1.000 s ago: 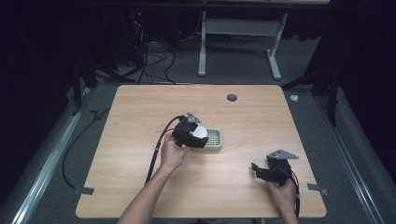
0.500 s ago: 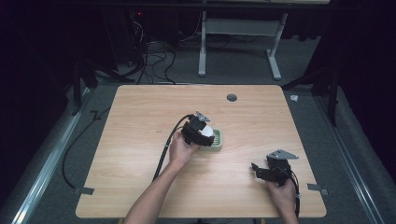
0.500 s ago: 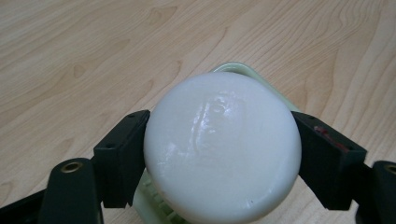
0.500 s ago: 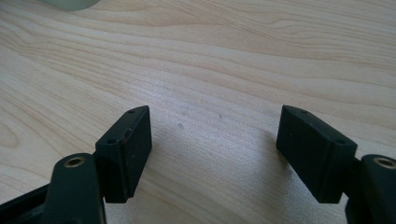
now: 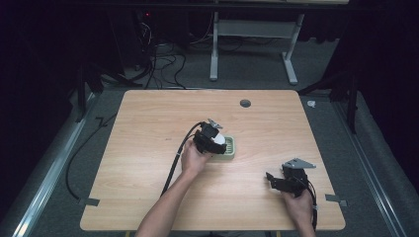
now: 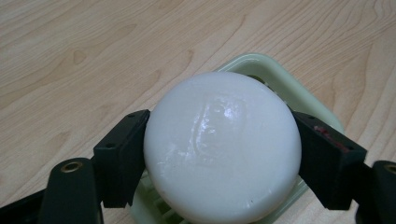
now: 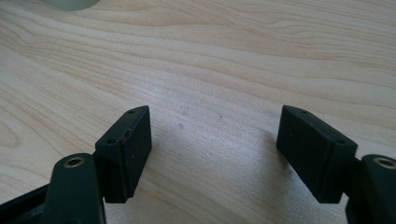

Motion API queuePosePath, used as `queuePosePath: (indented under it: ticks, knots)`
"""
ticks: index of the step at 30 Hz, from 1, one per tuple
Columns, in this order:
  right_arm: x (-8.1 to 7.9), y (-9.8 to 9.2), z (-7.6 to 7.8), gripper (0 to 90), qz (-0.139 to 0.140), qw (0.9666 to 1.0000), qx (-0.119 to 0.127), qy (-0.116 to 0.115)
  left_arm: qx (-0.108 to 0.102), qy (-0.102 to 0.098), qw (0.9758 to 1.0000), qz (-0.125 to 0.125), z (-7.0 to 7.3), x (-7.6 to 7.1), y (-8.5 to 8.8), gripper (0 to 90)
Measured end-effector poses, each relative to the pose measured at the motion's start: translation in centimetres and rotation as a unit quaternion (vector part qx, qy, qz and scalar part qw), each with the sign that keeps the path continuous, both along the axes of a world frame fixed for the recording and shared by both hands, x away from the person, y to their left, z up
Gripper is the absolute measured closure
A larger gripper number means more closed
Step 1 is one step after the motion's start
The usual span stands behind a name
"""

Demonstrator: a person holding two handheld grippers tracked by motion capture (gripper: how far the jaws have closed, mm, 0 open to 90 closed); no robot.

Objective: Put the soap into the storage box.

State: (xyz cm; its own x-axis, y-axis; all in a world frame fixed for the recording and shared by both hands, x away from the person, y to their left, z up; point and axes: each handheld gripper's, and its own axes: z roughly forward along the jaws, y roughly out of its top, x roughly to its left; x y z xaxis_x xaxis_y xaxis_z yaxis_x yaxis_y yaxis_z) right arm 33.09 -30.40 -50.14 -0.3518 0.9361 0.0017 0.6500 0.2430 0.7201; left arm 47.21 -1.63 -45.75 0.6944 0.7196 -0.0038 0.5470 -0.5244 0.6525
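Left jaws: I have them clamped on the soap (image 6: 222, 148), one on each side.
Right jaws: spread wide with nothing between them, over bare table (image 7: 224, 60).
Soap: white and round, held just above the green dish (image 6: 299, 95); I cannot tell if they touch.
Dish: near the table's middle (image 5: 230, 146).
Left gripper (image 5: 213, 140): at the dish.
Right gripper (image 5: 282, 180): well apart, near my front right corner.

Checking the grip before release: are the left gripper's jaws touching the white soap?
Touching: in the left gripper view, both jaws of the left gripper press against the sides of the white soap.
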Motion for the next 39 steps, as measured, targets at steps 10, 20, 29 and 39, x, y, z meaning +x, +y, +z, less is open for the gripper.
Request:
queuePosePath:
  ticks: [10,20,29,39]
  knots:
    - [0.0,0.0,0.0,27.2,0.002,1.0,0.002,-0.001,0.011,0.003,0.9999,0.001,-0.7,0.1,-0.2,24.7]
    - [0.0,0.0,0.0,27.3,0.004,1.0,-0.001,-0.001,0.003,0.015,0.9999,0.002,-1.0,0.2,0.1,24.5]
    - [0.0,0.0,0.0,27.5,0.003,1.0,-0.004,-0.002,-0.014,0.032,0.9994,0.0,-0.9,0.4,0.4,20.3]
    - [0.0,0.0,0.0,27.6,0.003,1.0,0.0,0.0,-0.028,0.013,0.9995,0.0,0.9,-0.2,1.3,17.3]
